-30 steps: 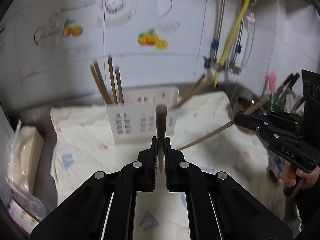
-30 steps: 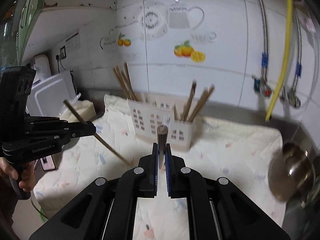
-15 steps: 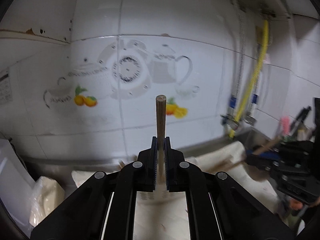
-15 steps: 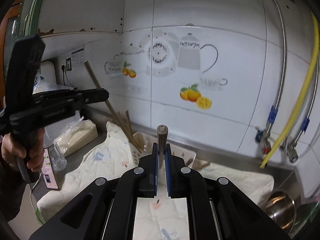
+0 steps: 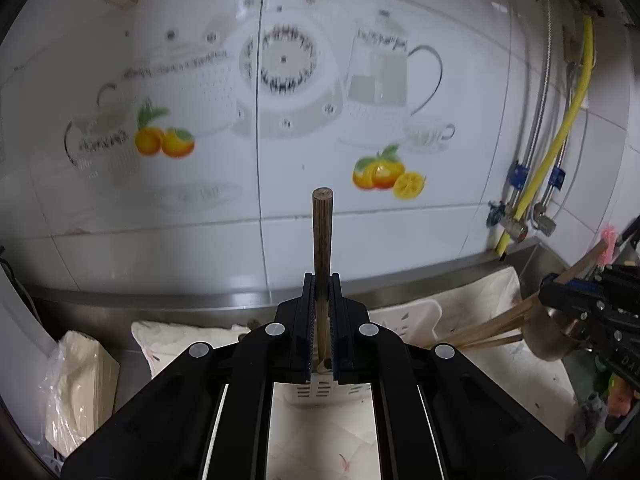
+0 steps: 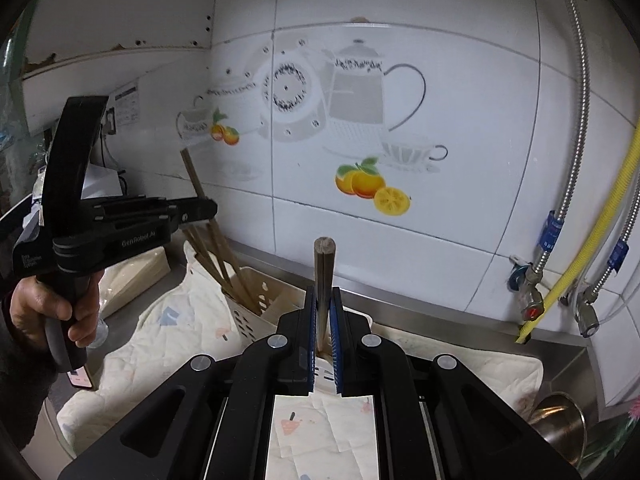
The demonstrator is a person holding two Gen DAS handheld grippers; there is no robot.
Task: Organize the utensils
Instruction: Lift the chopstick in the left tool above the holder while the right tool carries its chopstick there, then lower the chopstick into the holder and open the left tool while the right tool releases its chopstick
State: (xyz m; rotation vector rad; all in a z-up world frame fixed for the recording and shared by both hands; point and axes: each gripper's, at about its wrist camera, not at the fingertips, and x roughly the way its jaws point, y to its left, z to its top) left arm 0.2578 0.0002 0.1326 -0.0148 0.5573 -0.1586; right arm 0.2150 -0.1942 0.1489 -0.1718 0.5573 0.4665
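Each gripper holds one chopstick clamped above the utensil basket.

The left chopstick (image 5: 322, 248) stands upright between the closed fingers of the left gripper (image 5: 321, 320). The right chopstick (image 6: 323, 280) is pinched by the right gripper (image 6: 323, 332). The white basket (image 6: 256, 292) lies just below on the cloth-covered bench (image 6: 132, 360). Compared with a second ago, both grippers are raised, tilted toward the tiled wall (image 5: 280, 220).

Glossy tiled wall (image 5: 280, 208), matt wooden chopstick (image 5: 322, 240), perforated plastic holder (image 6: 256, 288).
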